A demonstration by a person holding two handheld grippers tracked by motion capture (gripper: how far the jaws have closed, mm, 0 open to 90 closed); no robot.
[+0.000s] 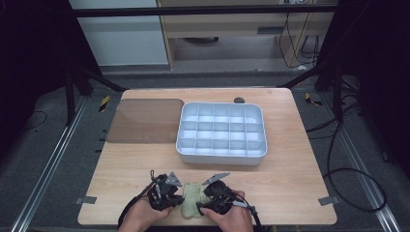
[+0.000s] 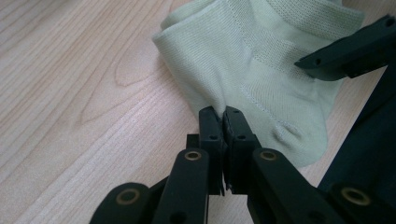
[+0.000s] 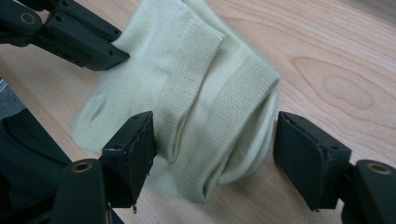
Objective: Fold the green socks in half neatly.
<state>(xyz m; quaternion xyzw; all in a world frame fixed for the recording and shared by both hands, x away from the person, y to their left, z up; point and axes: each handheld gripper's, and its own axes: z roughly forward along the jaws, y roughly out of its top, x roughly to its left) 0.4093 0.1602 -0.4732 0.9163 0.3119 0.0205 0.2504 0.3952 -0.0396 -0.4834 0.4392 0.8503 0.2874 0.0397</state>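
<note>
A pale green sock (image 1: 192, 199) lies folded on the wooden table near its front edge, between my two grippers. My left gripper (image 1: 180, 198) is shut on a pinch of the sock's fabric (image 2: 261, 70); its jaws (image 2: 223, 114) meet with the cloth caught at their tips. My right gripper (image 1: 201, 208) stands open around the sock's folded cuff end (image 3: 205, 102). Its gripper (image 3: 215, 140) has one pad against the cloth and the other a small gap away. The left gripper's jaws (image 3: 79, 37) show at the top left of the right gripper view.
A white tray (image 1: 221, 158) of several small compartments sits mid-table, with a brown translucent lid (image 1: 145, 121) flat to its left. A small dark object (image 1: 239, 100) lies at the far edge. The table's front edge runs just below both hands.
</note>
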